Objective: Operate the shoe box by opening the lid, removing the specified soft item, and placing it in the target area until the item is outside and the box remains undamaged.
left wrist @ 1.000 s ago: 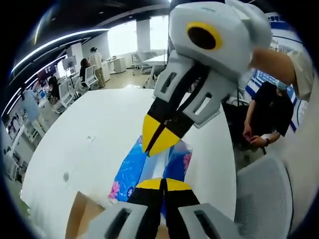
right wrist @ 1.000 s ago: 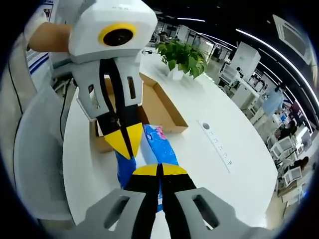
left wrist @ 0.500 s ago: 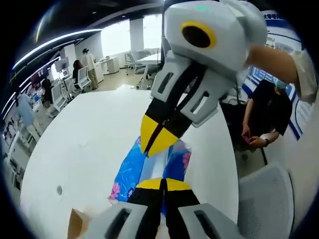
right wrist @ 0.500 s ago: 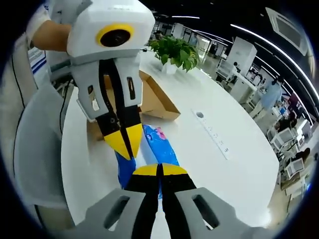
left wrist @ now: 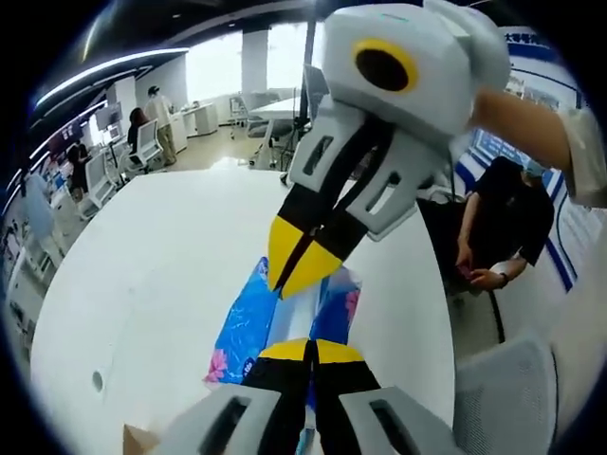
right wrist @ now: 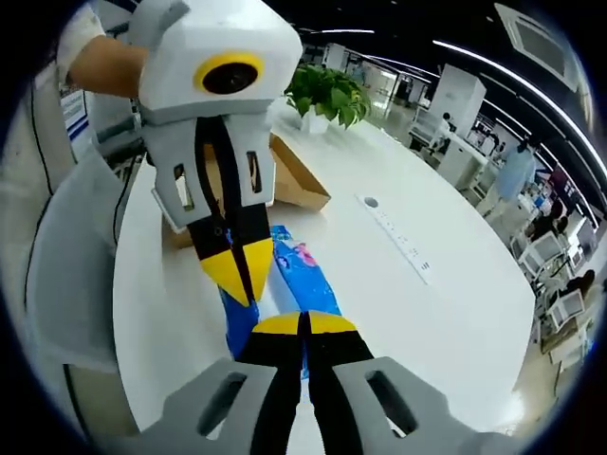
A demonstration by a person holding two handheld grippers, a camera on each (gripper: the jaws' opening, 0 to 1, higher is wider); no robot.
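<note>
A blue soft item with pink flowers (left wrist: 243, 318) hangs stretched between my two grippers above the white table (left wrist: 142, 275). My left gripper (left wrist: 306, 350) is shut on its near end. My right gripper (left wrist: 298, 271) reaches in from the upper right, shut on the far end. In the right gripper view the same item (right wrist: 305, 269) runs from my right gripper (right wrist: 303, 323) to the left gripper (right wrist: 238, 271). The open cardboard shoe box (right wrist: 296, 186) lies on the table behind the left gripper. A corner of the box (left wrist: 136, 441) shows at the bottom left.
A potted green plant (right wrist: 327, 90) stands beyond the box. A flush socket strip (right wrist: 398, 239) is set into the table (right wrist: 446, 313). A grey chair (left wrist: 503, 398) and a seated person (left wrist: 503, 218) are at the table's right edge. Desks and people stand farther back.
Both views have drifted away from the shoe box: it has slid nearly out of the left gripper view and sits farther back in the right one. Both grippers hold the item as before.
</note>
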